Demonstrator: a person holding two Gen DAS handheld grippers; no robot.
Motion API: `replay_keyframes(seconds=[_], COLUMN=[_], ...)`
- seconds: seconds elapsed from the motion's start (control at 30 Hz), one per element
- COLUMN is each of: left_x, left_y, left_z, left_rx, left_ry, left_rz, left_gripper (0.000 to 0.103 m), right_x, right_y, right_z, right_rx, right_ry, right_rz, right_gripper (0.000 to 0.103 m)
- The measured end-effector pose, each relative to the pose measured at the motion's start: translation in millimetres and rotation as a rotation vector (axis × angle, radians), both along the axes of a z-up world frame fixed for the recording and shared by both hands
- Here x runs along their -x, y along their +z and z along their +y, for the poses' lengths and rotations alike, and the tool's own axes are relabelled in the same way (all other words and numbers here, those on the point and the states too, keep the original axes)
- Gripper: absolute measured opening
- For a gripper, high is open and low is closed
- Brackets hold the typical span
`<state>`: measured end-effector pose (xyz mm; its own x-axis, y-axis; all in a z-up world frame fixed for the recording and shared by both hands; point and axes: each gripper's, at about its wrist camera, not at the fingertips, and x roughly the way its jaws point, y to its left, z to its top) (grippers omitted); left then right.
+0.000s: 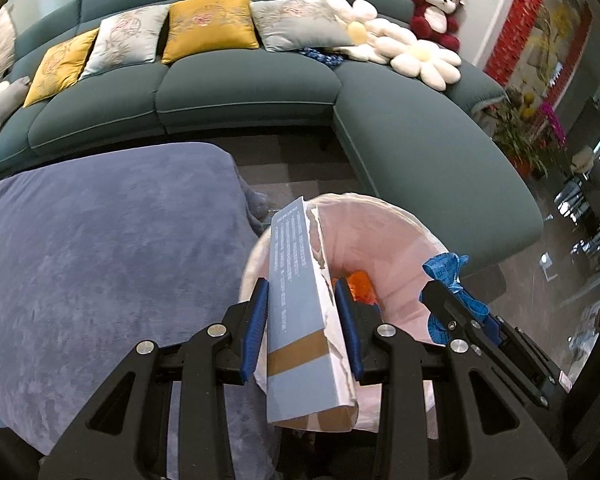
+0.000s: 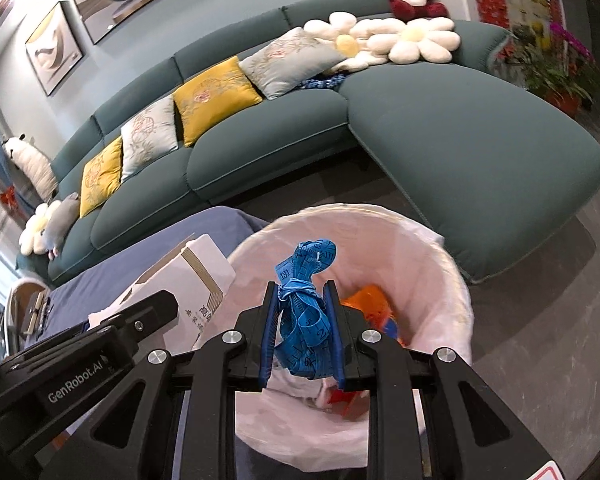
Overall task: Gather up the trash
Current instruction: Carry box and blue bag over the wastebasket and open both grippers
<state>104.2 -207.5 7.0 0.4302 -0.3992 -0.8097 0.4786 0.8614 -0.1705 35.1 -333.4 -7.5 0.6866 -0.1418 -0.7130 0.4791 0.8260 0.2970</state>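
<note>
My left gripper (image 1: pixel 302 286) is shut on a torn grey-blue cardboard box (image 1: pixel 300 300) and holds it over the rim of the trash bin (image 1: pixel 400 216), which has a pink liner. My right gripper (image 2: pixel 302 290) is shut on a bunched blue measuring tape (image 2: pixel 306 312) and holds it above the open bin (image 2: pixel 452 272). Orange wrappers (image 2: pixel 370 300) lie inside the bin. The box (image 2: pixel 188 280) and the left gripper (image 2: pixel 140 320) show at the left of the right wrist view. The right gripper and the tape (image 1: pixel 446 268) show at the right of the left wrist view.
A table under a purple-blue cloth (image 1: pixel 100 260) stands left of the bin. A teal sectional sofa (image 1: pixel 240 92) with cushions, flower pillows and a red plush toy (image 1: pixel 436 8) runs behind. Potted plants (image 1: pixel 520 128) stand at the right. The floor is dark.
</note>
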Motion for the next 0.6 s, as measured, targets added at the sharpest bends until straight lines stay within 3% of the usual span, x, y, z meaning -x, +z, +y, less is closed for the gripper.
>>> replay_keyframes(seconds=[0.6], left_x=[6], left_y=[-12], left_z=[-23], left_rx=[-0.029], left_ry=[-0.034], left_rz=[0.015], left_gripper=[0.033], right_x=[16], right_y=[-5], right_z=[-14], right_rx=[-0.007], right_ry=[-0.038], right_rz=[-0.009], right_gripper=[0.022])
